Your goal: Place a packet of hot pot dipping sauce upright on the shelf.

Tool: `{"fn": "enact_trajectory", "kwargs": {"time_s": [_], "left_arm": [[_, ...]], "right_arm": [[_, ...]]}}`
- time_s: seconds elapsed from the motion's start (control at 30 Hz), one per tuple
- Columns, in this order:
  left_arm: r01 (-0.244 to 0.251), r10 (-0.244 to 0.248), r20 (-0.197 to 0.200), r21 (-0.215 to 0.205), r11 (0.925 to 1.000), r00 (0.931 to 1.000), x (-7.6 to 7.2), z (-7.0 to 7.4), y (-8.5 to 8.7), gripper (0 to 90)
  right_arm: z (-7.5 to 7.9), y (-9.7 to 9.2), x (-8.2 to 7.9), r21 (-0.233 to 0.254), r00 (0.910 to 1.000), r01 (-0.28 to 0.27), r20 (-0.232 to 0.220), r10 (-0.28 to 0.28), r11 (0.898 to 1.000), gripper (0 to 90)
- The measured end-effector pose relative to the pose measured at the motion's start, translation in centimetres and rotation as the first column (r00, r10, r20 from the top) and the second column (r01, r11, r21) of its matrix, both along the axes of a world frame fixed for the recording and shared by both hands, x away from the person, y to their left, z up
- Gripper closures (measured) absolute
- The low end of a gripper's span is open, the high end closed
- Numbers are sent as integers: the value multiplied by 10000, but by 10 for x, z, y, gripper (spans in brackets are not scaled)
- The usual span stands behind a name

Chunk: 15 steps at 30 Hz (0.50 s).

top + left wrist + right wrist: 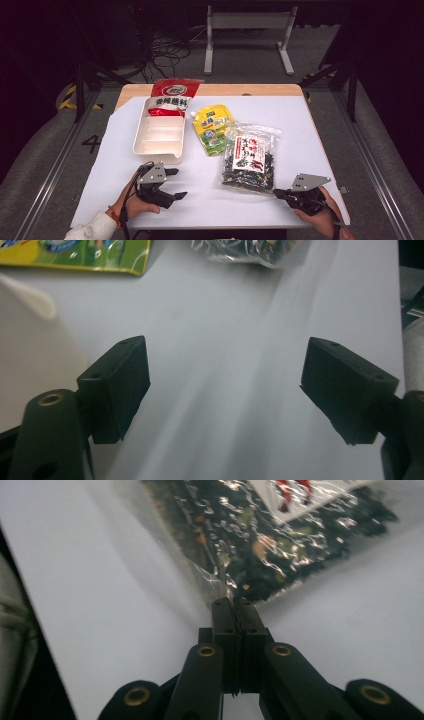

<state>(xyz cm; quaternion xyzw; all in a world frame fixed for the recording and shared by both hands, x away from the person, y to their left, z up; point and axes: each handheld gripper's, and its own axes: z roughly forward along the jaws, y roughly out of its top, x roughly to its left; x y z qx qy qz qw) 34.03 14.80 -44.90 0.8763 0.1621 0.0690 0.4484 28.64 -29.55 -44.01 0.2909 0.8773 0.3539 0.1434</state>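
Now: right gripper at the seaweed bag.
Jaws together, maybe pinching bag's clear corner; left gripper wide apart, nothing betw.

Dim room beyond the white-covered table, wooden edge bare at the far side. Grey floor, tangled cables, white metal frame, yellow-black tape left.
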Motion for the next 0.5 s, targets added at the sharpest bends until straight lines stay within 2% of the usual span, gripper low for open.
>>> {"fn": "enact_trajectory", "kwargs": {"time_s": [0.07, 0.13, 0.2, 0.23, 0.27, 0.3, 0.37, 0.43, 0.5], "left_arm": [[117, -118, -191, -50, 9999, 9997, 5, 0, -9, 183], [167, -169, -384, -74, 9998, 9991, 10, -2, -18, 177], [97, -96, -555, 27, 9999, 9984, 15, -4, -29, 170], [97, -96, -555, 27, 9999, 9984, 15, -4, -29, 165], [100, -92, -802, 104, 9999, 9967, 18, -5, -39, 158], [100, -92, -802, 104, 9999, 9967, 18, -5, -39, 152], [97, -87, -975, 96, 9999, 9952, 20, -7, -45, 152], [60, -45, -1022, 140, 9999, 9948, 23, -8, -52, 144], [75, -55, -1141, 168, 9998, 9935, 26, -9, -58, 137]], "right_arm": [[0, -2, 4, -70, 9984, 556, 41, -555, 9984, 864], [2, -4, 4, -99, 9961, 796, 397, -792, 9968, 853], [5, -5, 4, 119, 9927, 1016, 640, -1022, 9947, 834], [5, -5, 4, 119, 9927, 1016, 640, -1022, 9947, 834], [11, -7, 3, 426, 9876, 1282, 856, -1314, 9908, 803], [11, -7, 3, 426, 9876, 1282, 856, -1314, 9908, 803], [17, -8, 4, 701, 9804, 1574, 1083, -1644, 9850, 781], [20, -7, 7, 1031, 9733, 1878, 1138, -1992, 9768, 794], [18, -4, 11, 1174, 9724, 2016, 953, -2132, 9724, 787]]}}
